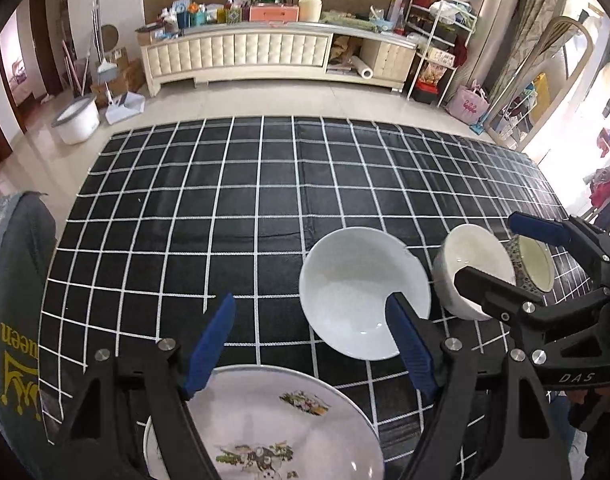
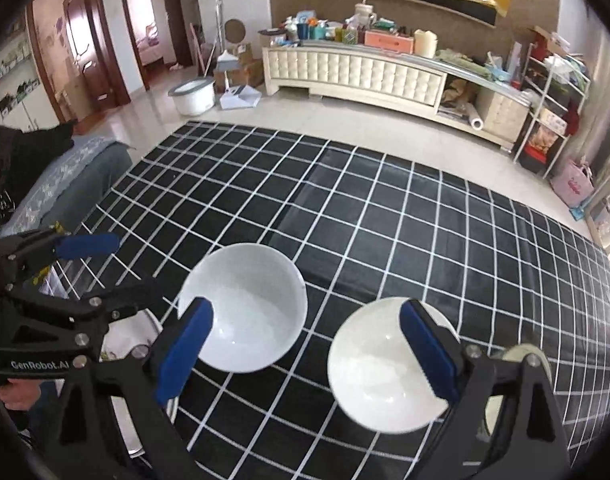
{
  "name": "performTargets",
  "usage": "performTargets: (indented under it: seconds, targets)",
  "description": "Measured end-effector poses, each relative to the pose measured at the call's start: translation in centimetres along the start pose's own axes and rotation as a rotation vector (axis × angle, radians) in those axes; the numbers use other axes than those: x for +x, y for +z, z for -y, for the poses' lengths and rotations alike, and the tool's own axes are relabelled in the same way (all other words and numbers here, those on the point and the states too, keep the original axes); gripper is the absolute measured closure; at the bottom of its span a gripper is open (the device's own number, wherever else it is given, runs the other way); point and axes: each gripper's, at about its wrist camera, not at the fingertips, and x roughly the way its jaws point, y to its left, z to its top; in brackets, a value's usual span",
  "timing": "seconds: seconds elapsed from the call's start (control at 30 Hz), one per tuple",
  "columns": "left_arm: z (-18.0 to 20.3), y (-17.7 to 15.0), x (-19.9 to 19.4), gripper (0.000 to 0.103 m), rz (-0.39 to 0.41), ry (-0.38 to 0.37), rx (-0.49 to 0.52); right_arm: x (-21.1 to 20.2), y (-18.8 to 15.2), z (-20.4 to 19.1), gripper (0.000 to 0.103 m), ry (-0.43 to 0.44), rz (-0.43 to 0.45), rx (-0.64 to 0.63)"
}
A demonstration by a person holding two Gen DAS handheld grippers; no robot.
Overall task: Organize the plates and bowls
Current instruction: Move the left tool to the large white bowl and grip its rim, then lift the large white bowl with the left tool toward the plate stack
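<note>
A large plate [image 1: 273, 432] with a floral print lies at the near edge, under my left gripper [image 1: 311, 340]. That gripper is open, with nothing between its blue pads. Just beyond its right finger sits a wide white bowl [image 1: 357, 292]. To the right are a smaller cream bowl [image 1: 465, 260] and a patterned bowl [image 1: 535, 264]. In the right wrist view my right gripper [image 2: 305, 352] is open above the white bowl [image 2: 245, 304] and the cream bowl [image 2: 381, 372], its right pad over the cream bowl's rim. The patterned bowl [image 2: 519, 354] is mostly hidden behind that finger.
A black tablecloth with a white grid [image 1: 225, 200] covers the table. A grey cushioned seat [image 1: 13, 300] stands at its left edge. Beyond the table are tiled floor, a white bucket [image 1: 77, 120] and a long cluttered cabinet [image 1: 265, 52].
</note>
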Motion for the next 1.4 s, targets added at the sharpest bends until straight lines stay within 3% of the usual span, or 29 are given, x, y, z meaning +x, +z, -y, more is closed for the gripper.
performTargets:
  seconds: [0.1, 0.13, 0.3, 0.53, 0.63, 0.83, 1.03, 1.23, 1.4]
  targets:
    - [-0.2, 0.3, 1.3, 0.032, -0.028, 0.001, 0.004, 1.3, 0.3, 0.3, 0.01, 0.008, -0.037, -0.017]
    - [-0.3, 0.3, 1.5, 0.035, -0.033, 0.0, 0.004, 1.7, 0.3, 0.4, 0.017, 0.009, -0.046, -0.019]
    - [-0.6, 0.4, 3.2, 0.058, -0.071, -0.027, -0.018, 3.8, 0.4, 0.6, 0.035, 0.032, -0.102, -0.037]
    - [0.1, 0.1, 5.4, 0.072, -0.136, -0.025, -0.006, 6.4, 0.2, 0.4, 0.05, 0.04, -0.181, -0.071]
    - [-0.1, 0.0, 6.2, 0.075, -0.166, -0.057, -0.021, 7.3, 0.1, 0.5, 0.056, 0.043, -0.196, -0.059]
    - [0.4, -0.5, 7.2, 0.089, -0.198, -0.06, -0.001, 8.5, -0.3, 0.2, 0.075, 0.035, -0.226, -0.051]
    - [0.6, -0.8, 7.3, 0.09, -0.202, -0.078, 0.002, 8.4, -0.7, 0.1, 0.091, 0.061, -0.218, -0.014]
    - [0.7, -1.0, 7.1, 0.092, -0.2, -0.047, 0.011, 7.7, -1.0, -0.1, 0.093, 0.05, -0.179, 0.038]
    - [1.1, -1.5, 5.5, 0.092, -0.188, -0.068, -0.002, 5.8, -0.3, 0.0, 0.093, 0.04, -0.141, 0.046]
